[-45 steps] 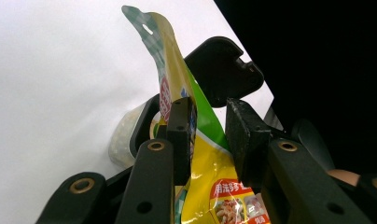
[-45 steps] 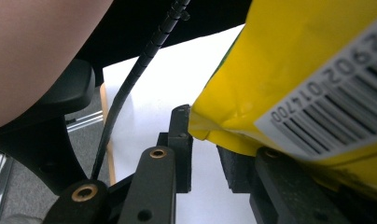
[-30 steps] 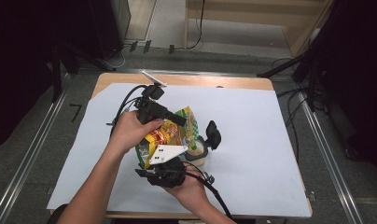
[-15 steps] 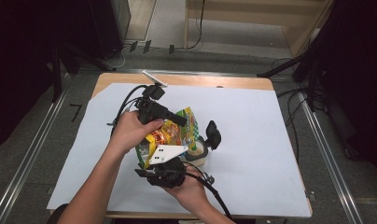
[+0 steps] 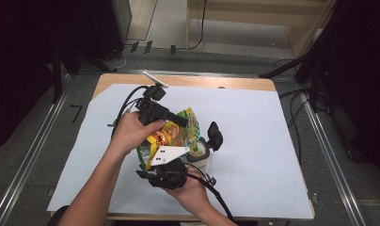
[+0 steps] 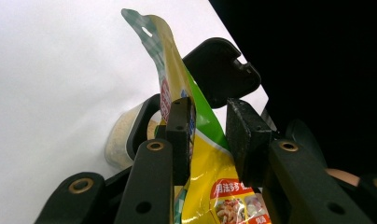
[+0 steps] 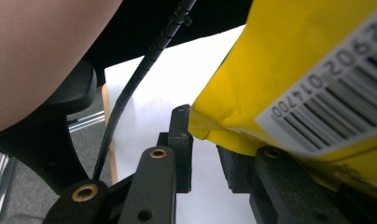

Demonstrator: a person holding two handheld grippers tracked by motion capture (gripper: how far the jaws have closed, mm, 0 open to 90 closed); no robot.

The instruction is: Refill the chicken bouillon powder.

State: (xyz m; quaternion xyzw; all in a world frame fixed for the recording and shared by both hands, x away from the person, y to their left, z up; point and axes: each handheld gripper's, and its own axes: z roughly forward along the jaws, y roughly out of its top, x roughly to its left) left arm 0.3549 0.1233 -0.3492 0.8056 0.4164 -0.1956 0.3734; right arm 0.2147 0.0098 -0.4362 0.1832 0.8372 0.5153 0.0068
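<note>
A yellow and green snack bag is held tilted above the white sheet, between my two grippers. My left gripper comes in from the left, and its jaws are shut on the bag's upper part. The right gripper sits below, under its grey plate. In the right gripper view its jaws stand a little apart, and the bag's barcoded bottom corner lies over the right jaw. Just right of the bag stands a small round tub of beige contents, its black hinged lid flipped open.
A white paper sheet covers most of the wooden table. A thin white strip lies at the back edge. Cables trail from both grippers. Dark equipment stands around the table, and metal rails run along the floor on both sides.
</note>
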